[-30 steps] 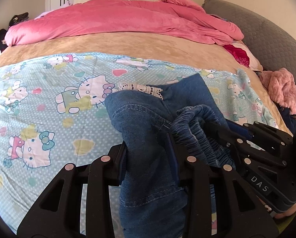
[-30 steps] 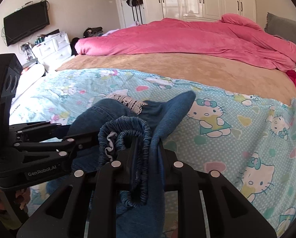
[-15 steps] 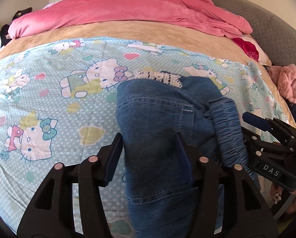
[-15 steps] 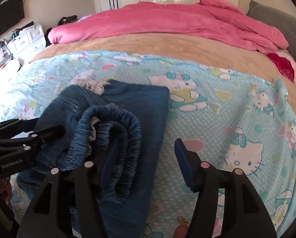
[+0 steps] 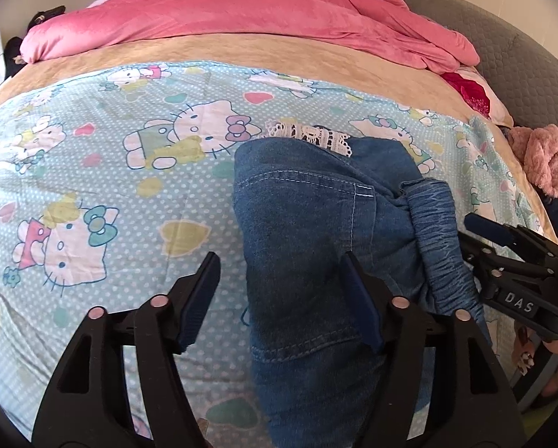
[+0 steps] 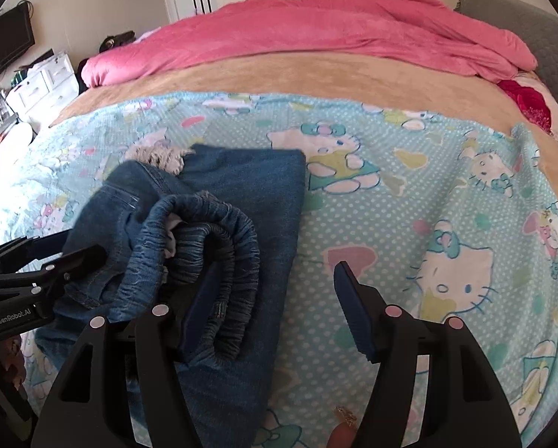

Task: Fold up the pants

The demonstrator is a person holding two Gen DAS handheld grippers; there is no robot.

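Observation:
Blue denim pants (image 5: 309,216) lie folded over on the cartoon-print blanket (image 5: 92,186), their gathered elastic waistband (image 6: 208,239) bunched on top and white lace trim (image 5: 309,136) peeking out at the far end. My left gripper (image 5: 279,291) hangs over the pants' left edge, jaws opening, with denim beneath its right finger but not pinched. My right gripper (image 6: 275,298) is also opening; its left finger (image 6: 200,306) rests in the waistband loop, the right finger over bare blanket. Each gripper shows at the edge of the other's view.
A pink duvet (image 5: 241,11) is heaped across the far side of the bed over a tan cover (image 6: 297,74). A grey headboard (image 5: 521,56) and pink fluffy cloth (image 5: 544,156) lie at right. A white dresser (image 6: 40,86) and a TV stand at left.
Both grippers let go of the pants and spread their jaws. The lifted, bunched denim dropped and settled flat on the blanket.

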